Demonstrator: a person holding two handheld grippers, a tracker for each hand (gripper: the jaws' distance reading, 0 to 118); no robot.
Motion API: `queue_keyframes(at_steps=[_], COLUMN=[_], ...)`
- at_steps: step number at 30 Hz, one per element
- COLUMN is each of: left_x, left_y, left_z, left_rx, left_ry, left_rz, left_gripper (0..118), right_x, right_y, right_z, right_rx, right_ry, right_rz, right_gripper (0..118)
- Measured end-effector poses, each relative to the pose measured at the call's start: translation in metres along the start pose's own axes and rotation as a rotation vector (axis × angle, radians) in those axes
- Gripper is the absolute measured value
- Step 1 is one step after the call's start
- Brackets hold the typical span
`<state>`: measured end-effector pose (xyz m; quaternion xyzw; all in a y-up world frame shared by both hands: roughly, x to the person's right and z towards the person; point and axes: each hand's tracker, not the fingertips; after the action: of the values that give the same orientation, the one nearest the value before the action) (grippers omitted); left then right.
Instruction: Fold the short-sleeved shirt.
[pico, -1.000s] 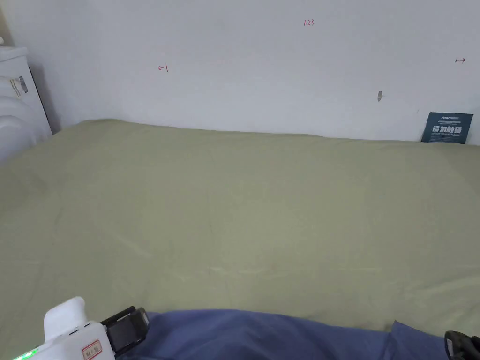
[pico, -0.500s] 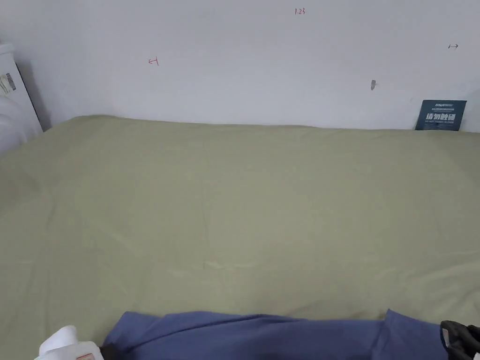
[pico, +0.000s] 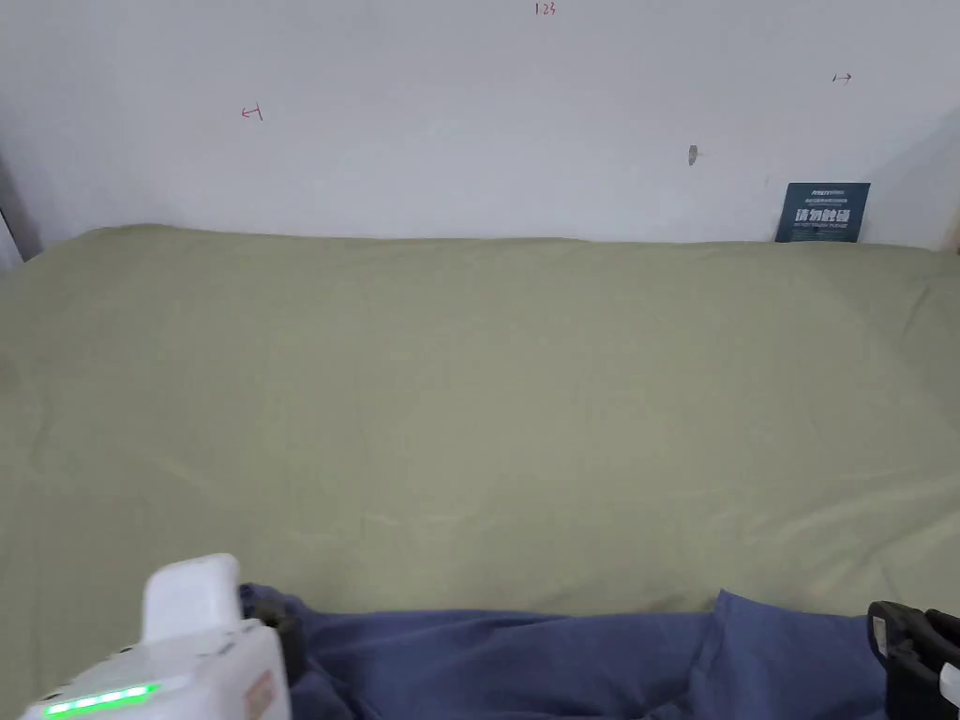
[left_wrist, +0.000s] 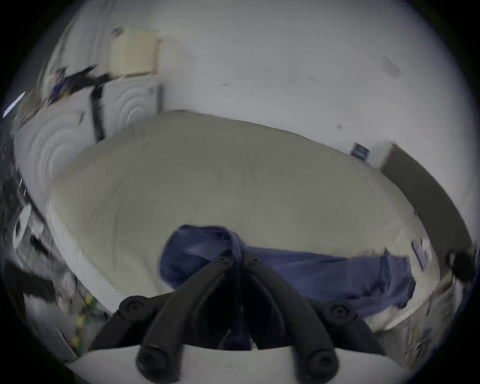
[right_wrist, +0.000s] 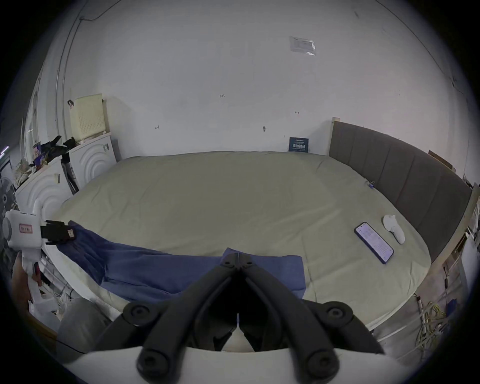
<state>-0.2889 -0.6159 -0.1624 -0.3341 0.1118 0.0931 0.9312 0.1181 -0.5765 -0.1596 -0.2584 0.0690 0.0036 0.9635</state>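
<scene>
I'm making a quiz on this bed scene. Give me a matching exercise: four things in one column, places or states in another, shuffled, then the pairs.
1. blue shirt
2. phone
3. white controller
4. dark sign

a. leaning against the far wall
b. lying beside the phone, nearer the headboard
c. screen lit, flat on the sheet
d. stretched along the near edge, between two grippers

Pairs: 1-d, 2-c, 3-b, 4-a

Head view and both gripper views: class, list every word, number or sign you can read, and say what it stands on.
"123": red handwriting on the wall.
Arrow marks: one red, one dark, both drawn on the wall.
Dark card against the wall: white print, too small to read.
Red sticker on the left tool: blurred.
Phone screen: too small.
</scene>
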Motion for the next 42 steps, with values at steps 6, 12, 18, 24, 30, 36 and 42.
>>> queue_keyframes(at_steps=[6, 12, 18, 24, 30, 36, 42], left_x=[0.096, 0.158, 0.140, 0.040, 0.012, 0.057, 0.095], left_y=[-0.034, -0.075, -0.068, -0.038, -0.055, -0.090, -0.112], left_z=[-0.015, -0.033, -0.031, -0.031, -0.082, -0.104, -0.086], left_rx=[-0.063, -0.062, -0.150, -0.040, -0.154, -0.286, -0.262], left_ry=[-0.211, -0.329, -0.483, -0.449, -0.517, -0.524, -0.593], left_rz=[-0.219, -0.453, -0.238, 0.165, 0.383, 0.330, 0.360], left_gripper=[7, 42, 82, 13, 0, 0, 0], right_x=[0.006, 0.012, 0.010, 0.006, 0.001, 0.002, -0.004], right_y=[-0.003, -0.009, -0.014, -0.016, -0.018, -0.014, -0.009], right_z=[0.004, 0.005, 0.003, -0.001, 0.000, 0.008, 0.015], right_rx=[-0.009, -0.030, -0.053, -0.066, -0.072, -0.069, -0.067], right_ry=[-0.019, -0.034, -0.029, -0.014, 0.010, 0.006, 0.011], right_rz=[-0.005, -0.009, -0.007, 0.002, 0.011, 0.009, 0.038], right_gripper=[0, 0, 0, 0, 0, 0, 0])
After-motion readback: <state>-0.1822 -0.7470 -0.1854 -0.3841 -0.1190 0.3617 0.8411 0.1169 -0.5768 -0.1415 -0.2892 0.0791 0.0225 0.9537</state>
